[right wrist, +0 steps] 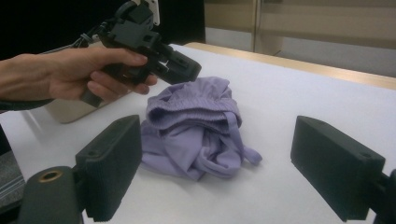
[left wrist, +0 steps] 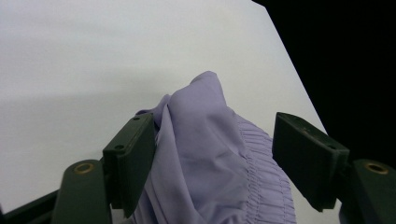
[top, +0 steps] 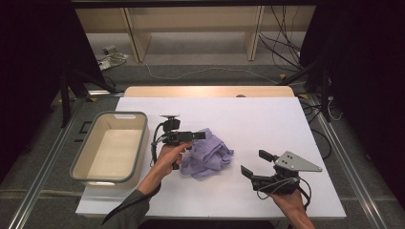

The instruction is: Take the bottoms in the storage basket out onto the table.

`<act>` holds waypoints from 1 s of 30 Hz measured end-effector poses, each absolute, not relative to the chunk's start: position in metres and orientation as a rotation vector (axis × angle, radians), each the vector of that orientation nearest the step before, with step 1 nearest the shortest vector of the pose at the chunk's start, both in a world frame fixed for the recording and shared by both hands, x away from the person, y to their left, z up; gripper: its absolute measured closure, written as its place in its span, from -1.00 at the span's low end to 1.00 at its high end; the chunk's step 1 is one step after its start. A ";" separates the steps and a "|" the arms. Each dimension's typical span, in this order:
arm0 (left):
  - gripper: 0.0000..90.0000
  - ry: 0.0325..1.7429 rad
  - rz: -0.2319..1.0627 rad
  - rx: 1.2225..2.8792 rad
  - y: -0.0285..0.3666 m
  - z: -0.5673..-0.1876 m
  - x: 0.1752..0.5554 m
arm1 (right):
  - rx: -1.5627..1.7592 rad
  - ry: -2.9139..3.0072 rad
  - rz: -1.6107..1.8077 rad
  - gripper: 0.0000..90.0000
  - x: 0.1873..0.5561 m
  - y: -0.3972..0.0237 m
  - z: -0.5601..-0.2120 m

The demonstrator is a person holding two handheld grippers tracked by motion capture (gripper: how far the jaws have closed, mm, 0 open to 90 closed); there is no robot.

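1. Near the middle of the white desk (top: 248, 119), seen from the high view, lies a crumpled purple garment (top: 207, 153). The left tool (top: 195, 135) is held level just above the garment's left upper edge, its tips over the cloth. A beige tub (top: 83, 164) sits along the desk's left edge, well apart from the garment. The right tool (top: 254, 163) rests toward the desk's front right corner, its jaws spread and pointing toward the garment, with bare desk between them.

2. Along the left tool's own view, a raised fold of the purple garment (left wrist: 205, 154) stands between the two black jaws. The left jaw lies against the cloth; the right jaw stands clear of it, with a gap of white desk (left wrist: 93, 60) showing. The tool is released, its pads not pressing on the fold.

3. Across the right tool's own view, both jaws stand wide apart with nothing between them, so this tool is released too. Beyond them the purple garment (right wrist: 196, 128) lies heaped on the desk (right wrist: 303, 107), its gathered waistband on top. A hand (right wrist: 79, 72) holds the left tool (right wrist: 184, 69) just over the heap's far upper edge.
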State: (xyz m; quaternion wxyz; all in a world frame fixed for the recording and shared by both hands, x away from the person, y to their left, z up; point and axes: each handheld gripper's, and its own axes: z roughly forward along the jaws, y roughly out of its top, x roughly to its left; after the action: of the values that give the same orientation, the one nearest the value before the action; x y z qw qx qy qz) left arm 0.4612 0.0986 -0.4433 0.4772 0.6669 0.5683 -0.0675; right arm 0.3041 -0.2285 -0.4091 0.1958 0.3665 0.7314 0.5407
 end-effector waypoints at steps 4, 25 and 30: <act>-0.35 1.376 -0.156 1.633 0.102 -0.439 0.460 | 1.028 2.049 1.514 -0.61 0.304 -0.229 -0.409; -0.58 1.335 -0.175 1.623 0.112 -0.431 0.458 | 1.021 2.051 1.511 -0.61 0.303 -0.229 -0.409; -0.59 1.332 -0.173 1.623 0.114 -0.429 0.458 | 1.022 2.050 1.513 -0.61 0.303 -0.229 -0.409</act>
State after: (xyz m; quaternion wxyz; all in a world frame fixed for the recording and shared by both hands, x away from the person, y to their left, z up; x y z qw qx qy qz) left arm 0.4581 0.1139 -0.4291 0.4946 0.6696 0.5495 -0.0714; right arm 0.3034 -0.2287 -0.4090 0.1967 0.3651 0.7322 0.5403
